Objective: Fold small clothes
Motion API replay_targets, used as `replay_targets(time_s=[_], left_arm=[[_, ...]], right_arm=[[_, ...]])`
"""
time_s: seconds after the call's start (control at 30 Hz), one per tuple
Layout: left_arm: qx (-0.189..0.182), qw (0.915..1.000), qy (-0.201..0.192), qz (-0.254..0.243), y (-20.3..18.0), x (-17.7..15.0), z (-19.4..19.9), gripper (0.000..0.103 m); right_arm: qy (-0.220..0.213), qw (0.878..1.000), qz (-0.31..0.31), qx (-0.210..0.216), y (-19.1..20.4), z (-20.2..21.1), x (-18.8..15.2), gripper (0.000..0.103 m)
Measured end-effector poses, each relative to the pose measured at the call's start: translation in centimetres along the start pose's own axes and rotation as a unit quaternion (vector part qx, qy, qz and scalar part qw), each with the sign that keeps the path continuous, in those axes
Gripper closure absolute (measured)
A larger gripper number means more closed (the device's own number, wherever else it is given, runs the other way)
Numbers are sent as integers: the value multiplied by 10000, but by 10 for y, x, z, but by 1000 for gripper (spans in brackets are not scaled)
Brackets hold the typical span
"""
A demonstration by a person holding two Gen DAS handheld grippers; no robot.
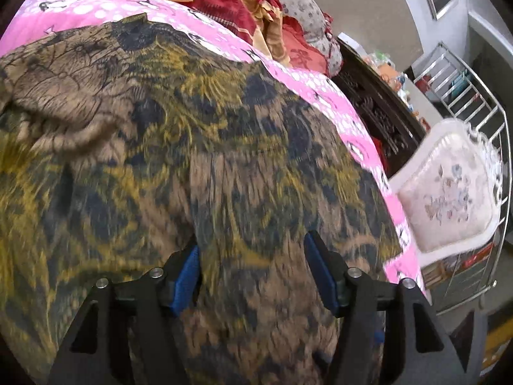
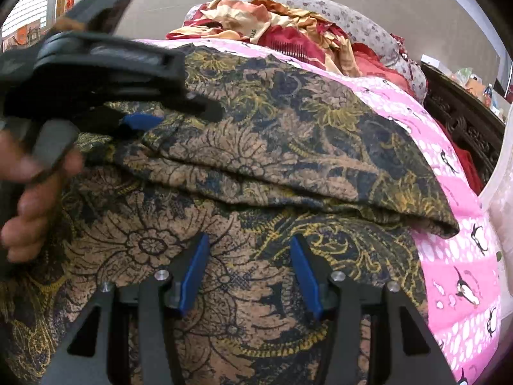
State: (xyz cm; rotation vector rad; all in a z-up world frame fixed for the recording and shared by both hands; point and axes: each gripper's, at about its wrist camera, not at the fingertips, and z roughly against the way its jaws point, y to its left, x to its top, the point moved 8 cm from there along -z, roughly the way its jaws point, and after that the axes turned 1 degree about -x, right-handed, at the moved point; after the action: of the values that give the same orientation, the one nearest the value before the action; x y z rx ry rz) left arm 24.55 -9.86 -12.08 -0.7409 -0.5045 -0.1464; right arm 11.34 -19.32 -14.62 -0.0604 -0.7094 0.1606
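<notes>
We see a batik-print garment (image 2: 256, 166), brown with navy and mustard flowers, spread over a pink penguin-print bedsheet (image 2: 461, 256) on the bed, one part of it folded over so that a thick doubled edge runs across the middle of the cloth in the right wrist view. The right tool (image 2: 248, 274) hangs just above the near part of the garment with its blue pads standing apart and nothing between them but the cloth beneath; we cannot tell whether the tips touch it. The left tool (image 1: 251, 276) is likewise parted over the garment, gripping nothing, and its picture is blurred. In the right wrist view that left tool (image 2: 141, 122) shows from the side at the far left edge of the garment, a hand (image 2: 29, 189) wrapped around its handle, its blue pad just beside the folded layer. Beyond the garment, at the head of the bed, lies a heap of red and cream fabric (image 2: 288, 35) against a floral pillow (image 2: 362, 29)
</notes>
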Motion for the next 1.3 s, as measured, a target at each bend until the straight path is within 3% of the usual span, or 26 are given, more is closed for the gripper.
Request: replay_targets(time_s=[0.13,0.23,0.4,0.5,0.6,0.7,0.83,1.03,1.1,1.17,1.23,1.3], left_arm=[[-145,9994,-171,253,3,1,4,64],[-379,9981,-107,484,1,-5,11,103],[-99,9983,-339,456,4,-6,31,103],[-259,9976,-552,326,-4,-2,65,103],[-87,9969,-787,32,4,6,109,103],[505,9954,-785,-198,37,11,137,103],[1090,9919,-613,-209,78,10,144,103],[1732,9842,-295,232,128,-8,130,103],[1903,9805,-442,214,124,-9,137,103],[2076,9747,-831,-36,107,-4,154,103],[2086,9699,-1212,-340,85,2,164,103],[2066,9689,-1265,-507,71,8,154,103]], right_arm=[[-3,10000,-39,33,0,0,-1,48],[-8,10000,-25,10,1,-1,-1,48],[-21,10000,34,-86,3,-1,0,47],[-29,9999,48,-149,3,-1,0,45],[-44,9997,87,-219,3,-1,0,44],[-49,9995,121,-276,4,-1,0,43],[-53,9994,149,-317,4,0,-1,43],[-32,9989,168,-432,3,1,0,37],[-9,9991,131,-394,1,4,1,37],[-49,9999,-112,-42,-7,13,6,38],[-450,9975,-546,40,-33,33,22,42],[-779,9938,-793,-94,-60,45,41,50]])
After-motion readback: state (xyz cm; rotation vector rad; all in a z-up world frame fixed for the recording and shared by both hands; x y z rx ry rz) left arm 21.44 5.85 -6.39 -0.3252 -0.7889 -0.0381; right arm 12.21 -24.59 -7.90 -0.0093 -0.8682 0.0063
